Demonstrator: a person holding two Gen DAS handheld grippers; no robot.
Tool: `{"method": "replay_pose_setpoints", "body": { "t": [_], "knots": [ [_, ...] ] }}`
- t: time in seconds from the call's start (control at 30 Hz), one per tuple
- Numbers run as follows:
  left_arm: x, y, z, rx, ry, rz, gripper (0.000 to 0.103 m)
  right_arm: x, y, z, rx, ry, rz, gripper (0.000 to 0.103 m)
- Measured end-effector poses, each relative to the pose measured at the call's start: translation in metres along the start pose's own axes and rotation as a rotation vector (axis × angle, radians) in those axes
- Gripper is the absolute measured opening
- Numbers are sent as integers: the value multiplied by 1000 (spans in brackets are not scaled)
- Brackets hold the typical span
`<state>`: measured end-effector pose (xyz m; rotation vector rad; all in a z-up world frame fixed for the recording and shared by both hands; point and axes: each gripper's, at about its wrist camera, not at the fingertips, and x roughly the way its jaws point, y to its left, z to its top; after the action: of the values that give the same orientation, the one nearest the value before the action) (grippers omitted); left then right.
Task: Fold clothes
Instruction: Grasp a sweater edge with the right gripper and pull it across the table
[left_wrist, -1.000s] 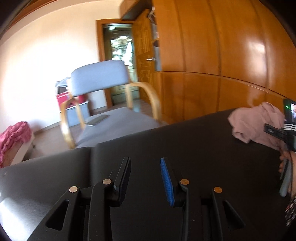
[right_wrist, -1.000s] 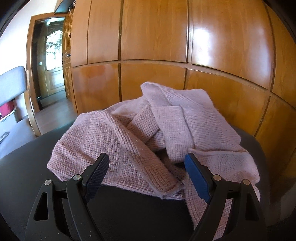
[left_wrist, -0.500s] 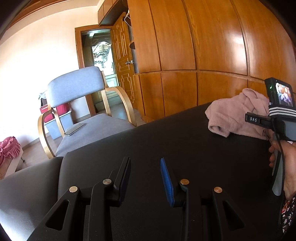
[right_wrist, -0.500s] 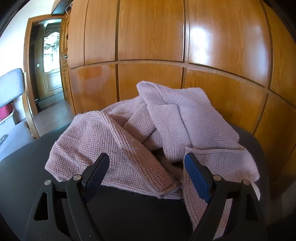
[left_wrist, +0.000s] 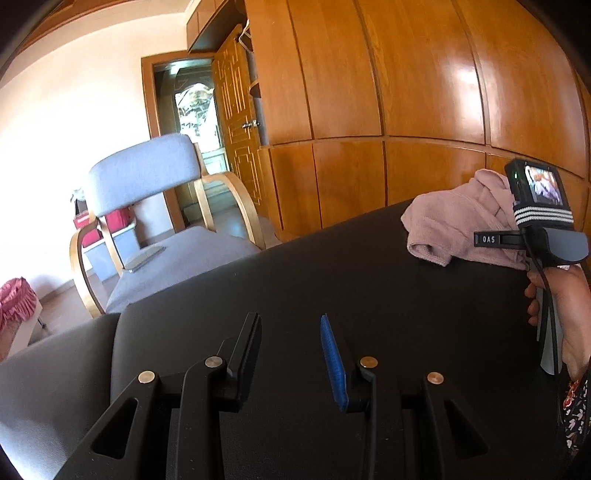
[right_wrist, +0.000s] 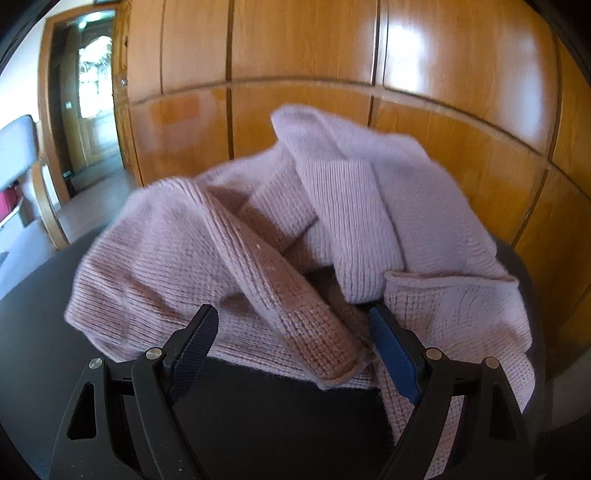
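Observation:
A crumpled pale pink knitted sweater (right_wrist: 332, 206) lies in a heap at the far right end of the black table (right_wrist: 55, 295), close to the wooden wardrobe. My right gripper (right_wrist: 291, 314) is open wide and low at the sweater's near edge. A thick ribbed fold lies between its fingers (right_wrist: 195, 339) without being pinched. In the left wrist view the sweater (left_wrist: 454, 229) shows at the right, partly behind a hand (left_wrist: 561, 306) holding the right gripper's handle. My left gripper (left_wrist: 290, 321) hovers over bare table (left_wrist: 332, 277), partly open and holding nothing.
Shiny wooden wardrobe panels (left_wrist: 406, 92) stand right behind the table. A grey armchair with bent wooden arms (left_wrist: 147, 177) stands left of the table, with a phone (left_wrist: 144, 258) on its seat. Beyond it are an open doorway (left_wrist: 192, 110) and a pink cloth (left_wrist: 14, 302).
My right gripper has come closer and lower to the sweater, whose fold now lies between its fingers. The left view has swung, bringing the sweater and right hand further in.

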<state>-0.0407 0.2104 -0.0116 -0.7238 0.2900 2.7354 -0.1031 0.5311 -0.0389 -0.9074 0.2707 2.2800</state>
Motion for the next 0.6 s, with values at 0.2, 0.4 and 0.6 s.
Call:
{"method": "replay_pose_setpoints", "body": {
  "t": [0.2,0.4,0.6],
  "knots": [
    [8,10,0,-56,41,-14,33,15,-7,2,32,69,19,68],
    [11,16,-1,-84,58,-25,33,16,-36,2,163,61,141,17],
    [16,24,-2,-128,83,-35,33,9,-42,4,187,22,195,9]
  ]
}}
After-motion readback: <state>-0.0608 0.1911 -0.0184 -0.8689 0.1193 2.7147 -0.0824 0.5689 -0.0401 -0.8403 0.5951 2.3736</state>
